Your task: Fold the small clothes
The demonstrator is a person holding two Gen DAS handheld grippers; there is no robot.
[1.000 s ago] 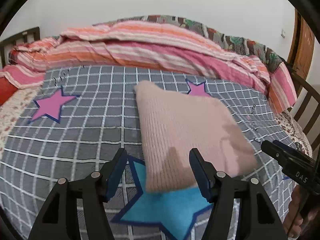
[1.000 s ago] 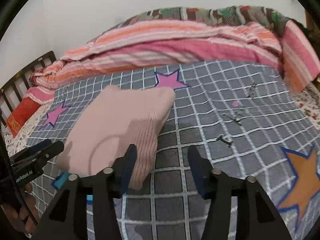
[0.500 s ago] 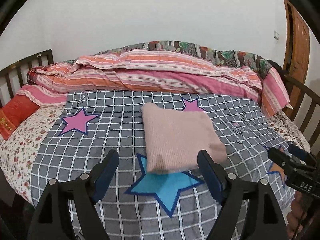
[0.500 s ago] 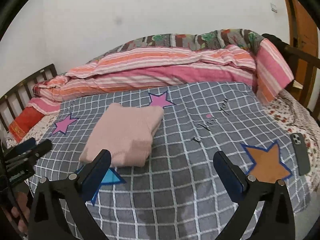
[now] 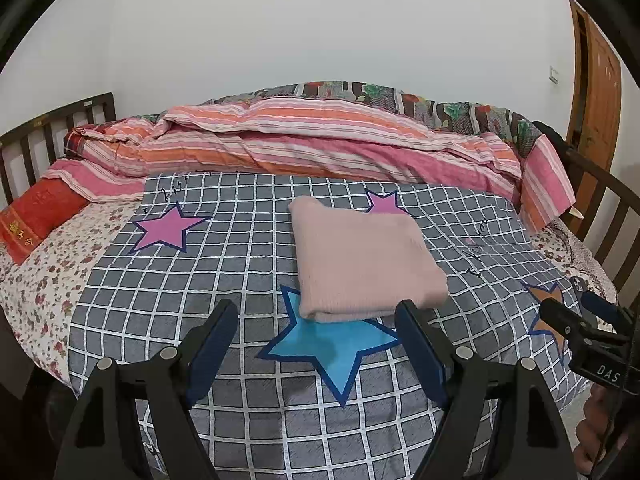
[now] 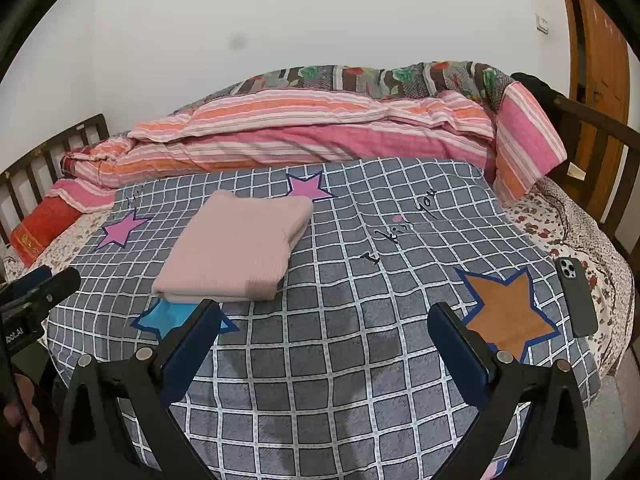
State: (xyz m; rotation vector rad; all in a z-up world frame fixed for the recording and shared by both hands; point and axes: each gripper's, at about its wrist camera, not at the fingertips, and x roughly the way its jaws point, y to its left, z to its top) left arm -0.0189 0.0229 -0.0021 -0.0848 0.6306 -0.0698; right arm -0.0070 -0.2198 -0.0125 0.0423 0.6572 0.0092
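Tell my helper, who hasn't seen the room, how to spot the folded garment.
On the bed, find the grey checked cover with coloured stars. The folded pink knit lies on it, its near edge over the blue star, near a purple star. It is the only plain, unpatterned item there.

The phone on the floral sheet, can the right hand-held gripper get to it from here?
Probably yes. The phone lies face down, uncovered, just right of the open, empty right hand-held gripper, with only flat checked blanket between.
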